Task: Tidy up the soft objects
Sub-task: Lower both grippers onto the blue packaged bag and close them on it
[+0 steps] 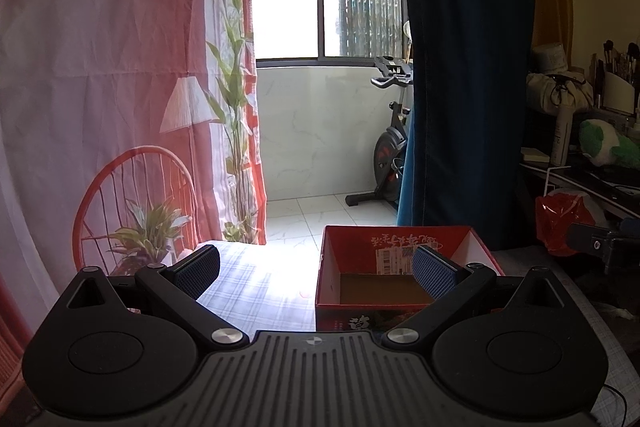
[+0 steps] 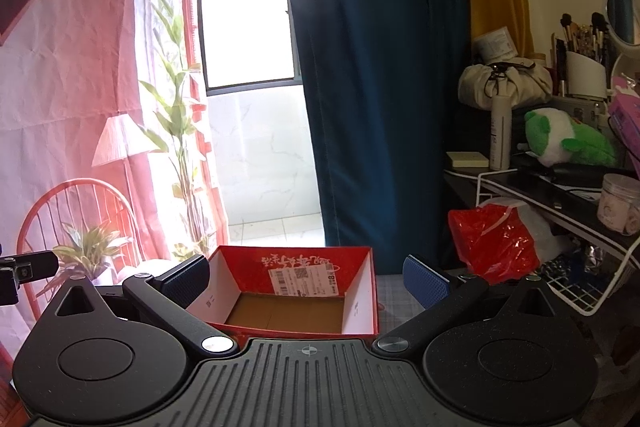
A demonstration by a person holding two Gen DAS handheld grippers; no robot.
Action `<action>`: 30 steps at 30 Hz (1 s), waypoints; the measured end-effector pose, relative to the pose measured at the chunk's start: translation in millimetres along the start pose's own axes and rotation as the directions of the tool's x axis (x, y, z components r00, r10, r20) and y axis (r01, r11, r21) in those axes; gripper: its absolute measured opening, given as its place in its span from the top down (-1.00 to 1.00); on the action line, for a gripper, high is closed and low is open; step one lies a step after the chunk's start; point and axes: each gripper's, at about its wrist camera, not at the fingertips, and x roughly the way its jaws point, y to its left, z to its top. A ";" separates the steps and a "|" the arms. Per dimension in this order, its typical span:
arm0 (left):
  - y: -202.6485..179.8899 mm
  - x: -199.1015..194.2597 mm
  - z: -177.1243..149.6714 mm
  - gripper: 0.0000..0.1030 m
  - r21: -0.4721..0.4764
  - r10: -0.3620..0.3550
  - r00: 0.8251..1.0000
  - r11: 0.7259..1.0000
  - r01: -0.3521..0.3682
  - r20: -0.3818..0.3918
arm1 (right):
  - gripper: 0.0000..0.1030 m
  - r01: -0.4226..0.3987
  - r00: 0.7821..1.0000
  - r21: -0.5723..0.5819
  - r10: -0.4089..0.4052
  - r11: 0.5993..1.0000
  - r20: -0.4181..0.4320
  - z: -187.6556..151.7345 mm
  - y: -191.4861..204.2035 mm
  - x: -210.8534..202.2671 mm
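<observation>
Your left hand-held gripper (image 1: 316, 273) is spread wide with nothing between its blue pads, and your right hand-held gripper (image 2: 307, 281) is just as wide and empty. Both hover at the near edge of the red box (image 2: 362, 291), which sits open and bare inside on the checked surface (image 1: 256, 287). Right of the box, a green and white plush toy (image 2: 560, 139) lies on the shelf, above a red plastic bag (image 2: 496, 243)

Box (image 2: 362, 291) on table (image 1: 256, 287); plush toy (image 2: 560, 137) on shelf right
</observation>
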 end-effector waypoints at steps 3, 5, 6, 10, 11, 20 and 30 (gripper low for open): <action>7.4 7.7 -8.6 -1.00 -0.058 -0.023 1.000 0.998 0.024 0.019 | -0.99 -0.021 1.000 0.025 0.021 0.999 -0.011 -10.5 -7.8 10.9; 11.6 16.5 -14.8 -1.00 -0.090 -0.032 0.999 0.995 0.033 0.019 | -0.99 -0.037 0.999 0.028 0.037 0.999 0.002 -21.1 -11.6 19.5; 13.3 21.7 -17.5 -1.00 -0.103 -0.036 0.999 0.994 0.037 0.012 | -0.99 -0.036 0.999 0.020 0.036 0.999 0.010 -27.3 -12.0 23.8; 17.1 51.8 -28.7 -1.00 -0.139 -0.067 0.994 0.989 0.055 -0.088 | -0.99 -0.025 0.998 -0.009 0.024 1.000 -0.063 -49.3 -10.4 49.7; 16.2 59.1 -32.1 -1.00 -0.131 -0.073 0.991 0.990 0.058 -0.114 | -0.99 -0.031 0.996 -0.002 0.031 1.000 -0.089 -54.1 -10.5 56.3; -5.3 97.1 -54.7 -0.93 0.018 -0.101 0.979 0.994 0.106 -0.179 | -0.67 -0.065 0.964 0.063 0.079 0.996 -0.256 -86.6 -11.3 99.1; -7.9 125.5 -86.3 0.15 -0.085 -0.289 0.903 0.957 0.276 -0.318 | -0.19 -0.202 0.916 0.121 0.231 0.972 -0.328 -113.3 -5.9 109.6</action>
